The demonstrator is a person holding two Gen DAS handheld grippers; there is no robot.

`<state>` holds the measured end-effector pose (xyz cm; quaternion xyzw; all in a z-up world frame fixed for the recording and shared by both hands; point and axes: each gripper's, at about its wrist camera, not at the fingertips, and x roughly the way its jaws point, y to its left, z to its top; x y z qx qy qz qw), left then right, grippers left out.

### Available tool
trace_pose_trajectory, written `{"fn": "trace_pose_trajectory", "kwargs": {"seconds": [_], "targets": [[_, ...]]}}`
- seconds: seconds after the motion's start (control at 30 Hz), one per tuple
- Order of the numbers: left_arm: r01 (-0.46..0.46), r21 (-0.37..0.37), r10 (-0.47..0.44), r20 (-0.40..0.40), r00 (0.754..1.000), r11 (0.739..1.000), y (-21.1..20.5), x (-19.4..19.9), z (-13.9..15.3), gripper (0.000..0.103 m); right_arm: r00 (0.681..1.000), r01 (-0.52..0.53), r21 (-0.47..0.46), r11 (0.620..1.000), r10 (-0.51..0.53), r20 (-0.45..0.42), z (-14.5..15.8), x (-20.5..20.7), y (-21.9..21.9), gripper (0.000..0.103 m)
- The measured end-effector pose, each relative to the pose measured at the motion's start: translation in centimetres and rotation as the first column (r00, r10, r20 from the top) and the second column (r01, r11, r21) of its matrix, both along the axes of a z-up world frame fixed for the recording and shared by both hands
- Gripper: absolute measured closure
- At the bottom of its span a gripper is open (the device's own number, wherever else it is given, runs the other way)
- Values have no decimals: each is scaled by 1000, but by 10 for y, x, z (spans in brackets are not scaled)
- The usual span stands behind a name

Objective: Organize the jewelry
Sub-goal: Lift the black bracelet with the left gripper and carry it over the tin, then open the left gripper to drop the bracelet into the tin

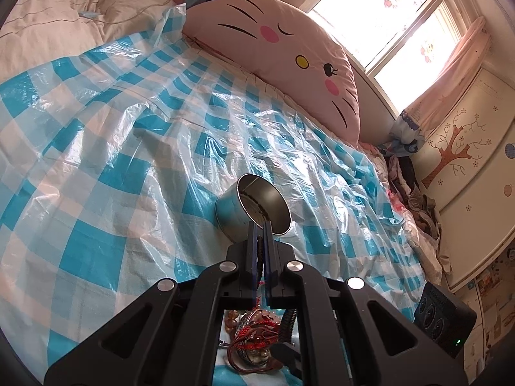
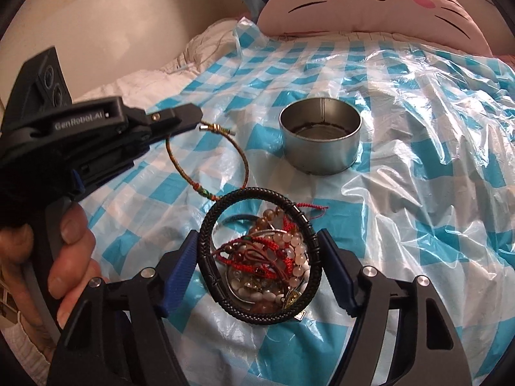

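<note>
Two grippers work over a bed: the left gripper (image 2: 193, 116), pinched shut, dangles a woven bracelet (image 2: 206, 157) near the tin (image 2: 320, 140), apparently its destination; the right gripper (image 2: 260, 254), jaws wide, straddles a black bangle (image 2: 206, 234) ringing the tangled jewelry pile (image 2: 270, 257), not gripping.

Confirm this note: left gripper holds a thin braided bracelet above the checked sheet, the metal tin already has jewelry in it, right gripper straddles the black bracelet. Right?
One error: the metal tin is empty, as the right wrist view shows. The left gripper does hold the thin braided bracelet; the right gripper straddles the black bracelet.
</note>
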<state>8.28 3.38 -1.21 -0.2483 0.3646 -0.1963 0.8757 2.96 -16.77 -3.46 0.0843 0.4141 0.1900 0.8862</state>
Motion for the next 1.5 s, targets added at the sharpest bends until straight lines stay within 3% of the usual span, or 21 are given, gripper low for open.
{"fn": "trace_pose_trajectory", "kwargs": {"seconds": [0.33,0.73,0.87,0.93,1.0,1.07,1.13,1.23,1.37,1.5], "targets": [[56,57,-58,30,998,997,-28,18,16,100,981,135,109,985,-148,122,19,26,-35,32],[95,33,-95,13,995,995,-69,81,12,100,961,210,127,969,-228,154,17,60,-63,32],[92,70,-90,-25,996,993,-82,105,1,99,962,209,124,970,-227,152,15,69,-64,32],[94,105,-84,-94,992,990,-88,119,-14,99,964,204,118,972,-220,150,14,74,-62,32],[100,113,-79,-182,980,989,-87,129,-33,92,966,195,106,975,-210,148,13,79,-60,32],[77,120,-50,-214,976,990,-78,128,-42,75,970,185,87,979,-196,147,13,84,-55,31],[40,121,-18,-179,984,992,-66,120,-35,70,972,172,61,983,-179,149,12,88,-48,31],[-101,136,114,-95,989,986,-40,101,-14,41,976,150,33,988,-153,152,12,96,-38,31],[-232,135,235,-7,972,963,-13,74,6,33,978,132,-4,991,-130,163,13,112,-26,31],[-305,145,306,11,952,941,4,50,4,31,981,118,-39,992,-110,162,9,130,-12,31]]}}
